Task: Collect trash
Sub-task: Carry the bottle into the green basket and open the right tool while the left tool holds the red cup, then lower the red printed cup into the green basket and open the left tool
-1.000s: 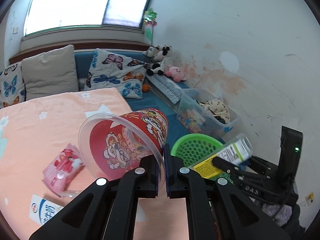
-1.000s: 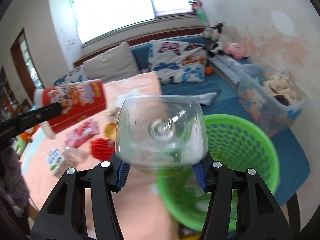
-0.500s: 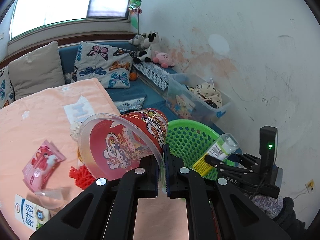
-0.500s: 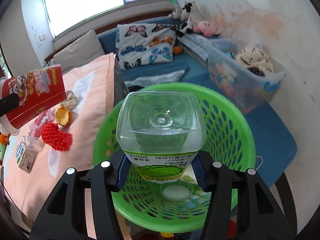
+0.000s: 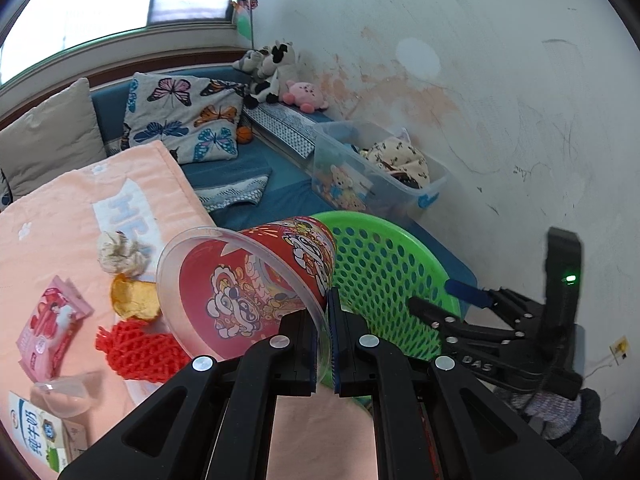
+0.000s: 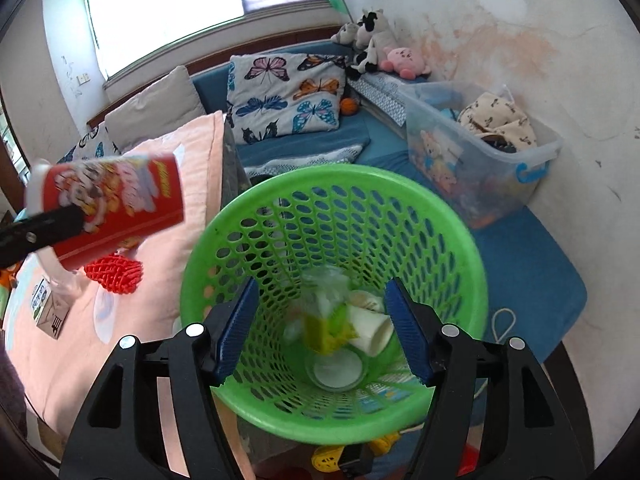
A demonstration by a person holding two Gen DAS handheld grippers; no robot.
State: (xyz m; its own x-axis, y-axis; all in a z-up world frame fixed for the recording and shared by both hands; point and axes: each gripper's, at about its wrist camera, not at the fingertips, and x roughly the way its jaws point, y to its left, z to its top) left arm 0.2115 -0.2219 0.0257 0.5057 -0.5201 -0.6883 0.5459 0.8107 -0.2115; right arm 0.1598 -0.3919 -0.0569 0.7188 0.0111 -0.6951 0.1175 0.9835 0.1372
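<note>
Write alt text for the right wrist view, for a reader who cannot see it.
The right hand-held gripper, jaws open and just widened, points down into a green basket where a blurred green-labelled bottle sits among cups. At left, the left hand-held gripper holds a red cup above a pink blanket strewn with trash.

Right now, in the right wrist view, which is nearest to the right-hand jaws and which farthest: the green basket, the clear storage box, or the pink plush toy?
1. Green basket: directly under the open right gripper, nearest.
2. Clear storage box: beyond the basket, to the right, against the wall.
3. Pink plush toy: far back, near the window corner, farthest.
</note>
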